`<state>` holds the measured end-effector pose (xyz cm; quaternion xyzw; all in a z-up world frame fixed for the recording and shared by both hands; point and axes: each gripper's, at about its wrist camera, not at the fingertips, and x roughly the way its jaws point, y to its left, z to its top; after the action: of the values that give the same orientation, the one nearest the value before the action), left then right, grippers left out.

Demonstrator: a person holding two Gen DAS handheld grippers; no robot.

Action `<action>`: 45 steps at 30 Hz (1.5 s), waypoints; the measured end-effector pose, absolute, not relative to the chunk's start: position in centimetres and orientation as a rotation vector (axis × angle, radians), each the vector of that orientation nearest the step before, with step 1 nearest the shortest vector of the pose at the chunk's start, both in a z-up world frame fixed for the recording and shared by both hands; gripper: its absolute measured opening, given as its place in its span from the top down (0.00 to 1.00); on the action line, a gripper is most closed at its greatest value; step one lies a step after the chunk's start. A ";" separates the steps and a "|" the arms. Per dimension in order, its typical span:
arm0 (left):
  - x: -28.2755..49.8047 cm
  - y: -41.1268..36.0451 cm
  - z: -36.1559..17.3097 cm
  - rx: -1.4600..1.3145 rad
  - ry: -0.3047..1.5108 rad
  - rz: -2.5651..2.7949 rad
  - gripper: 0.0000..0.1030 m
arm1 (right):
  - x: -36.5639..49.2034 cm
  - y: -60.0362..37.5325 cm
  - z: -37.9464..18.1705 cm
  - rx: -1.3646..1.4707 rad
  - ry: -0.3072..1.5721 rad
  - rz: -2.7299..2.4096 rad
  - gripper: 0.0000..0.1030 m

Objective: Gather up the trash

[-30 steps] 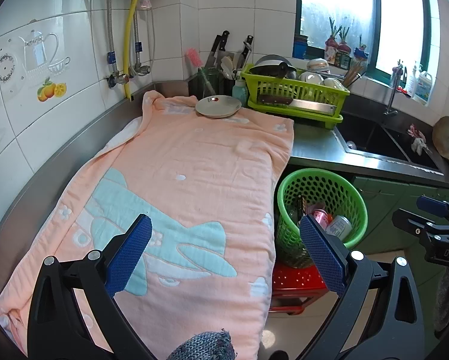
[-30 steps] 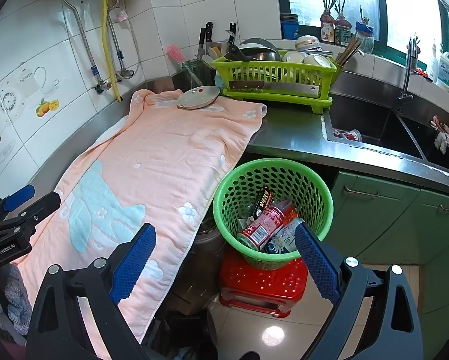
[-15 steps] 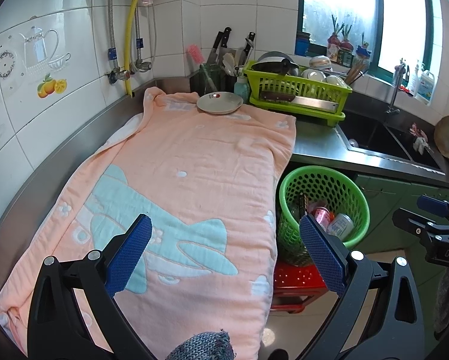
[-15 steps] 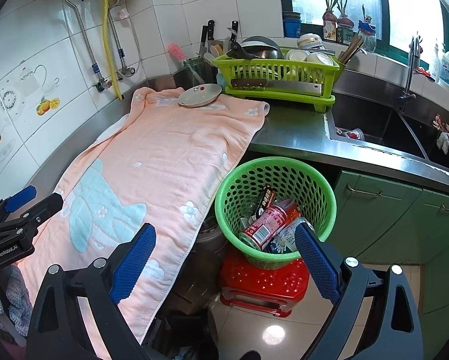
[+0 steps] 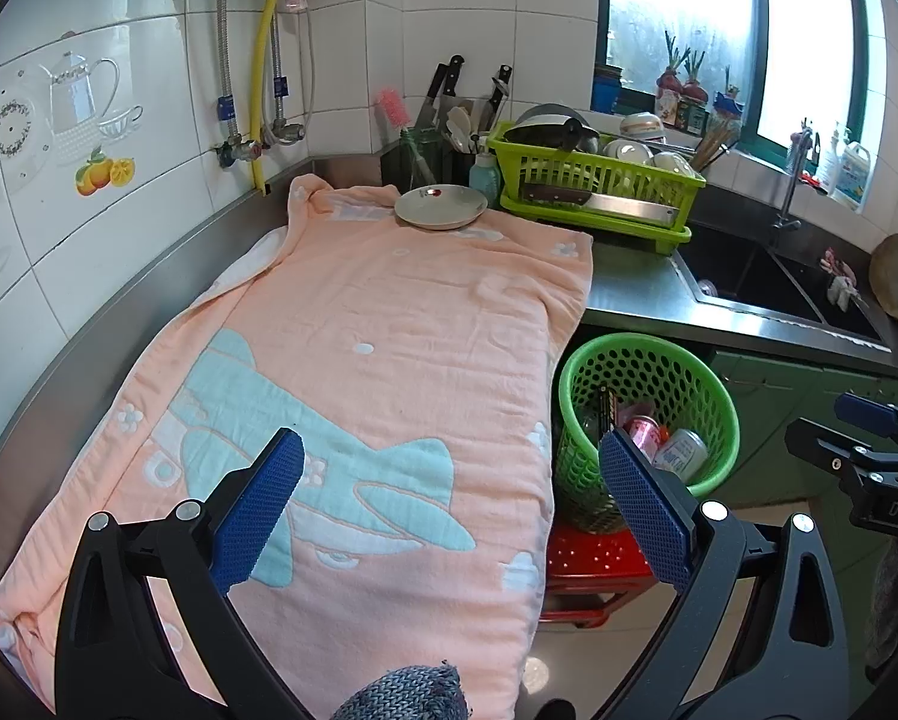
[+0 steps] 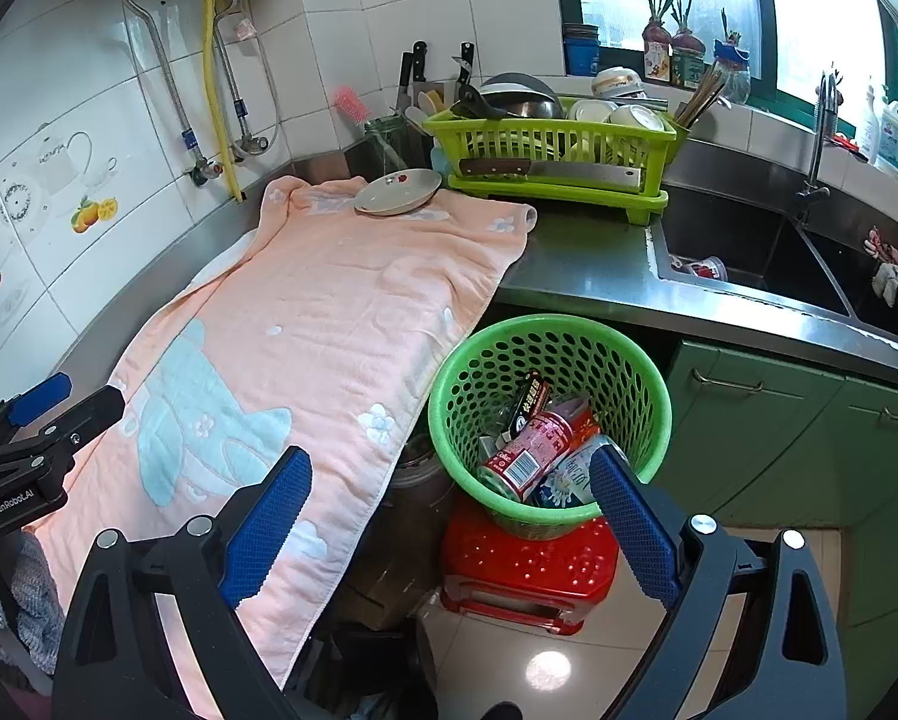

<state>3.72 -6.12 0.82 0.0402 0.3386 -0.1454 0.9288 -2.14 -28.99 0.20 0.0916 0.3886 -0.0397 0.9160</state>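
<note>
Almost nothing has moved since a second ago: both views have drifted only slightly, and the green basket [image 6: 549, 414] sits in the same spot. It stands on a red stool [image 6: 526, 570] on the floor, just beside the hanging edge of a peach towel [image 5: 389, 348] that covers the counter. Inside the basket lie the collected trash: a red can [image 6: 529, 447], a white and blue can [image 6: 568, 477] and a dark wrapper [image 6: 529, 399].

The left gripper [image 5: 449, 498] hovers above the near end of the towel, to the left of the basket, jaws spread wide and holding nothing. The right gripper [image 6: 449, 501] hangs over the near rim of the basket, also wide open and empty.

No loose trash shows on the towel. Beyond the basket, a small cup [image 6: 697, 269] lies in the sink and may be trash, though that is uncertain. A plate [image 6: 396, 192] rests at the towel's far end.

Reaching carelessly could snag the towel and drag the plate off, or a knock could tip the basket from its stool.
</note>
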 end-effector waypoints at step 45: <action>3.6 -6.4 1.4 0.080 0.678 -0.262 0.06 | -1.9 -28.8 -0.2 0.185 0.799 -0.080 0.12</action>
<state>3.61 -6.35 1.38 0.0393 0.3314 -0.1282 0.9339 -1.93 -28.83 -0.15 0.0899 0.3883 -0.0387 0.9163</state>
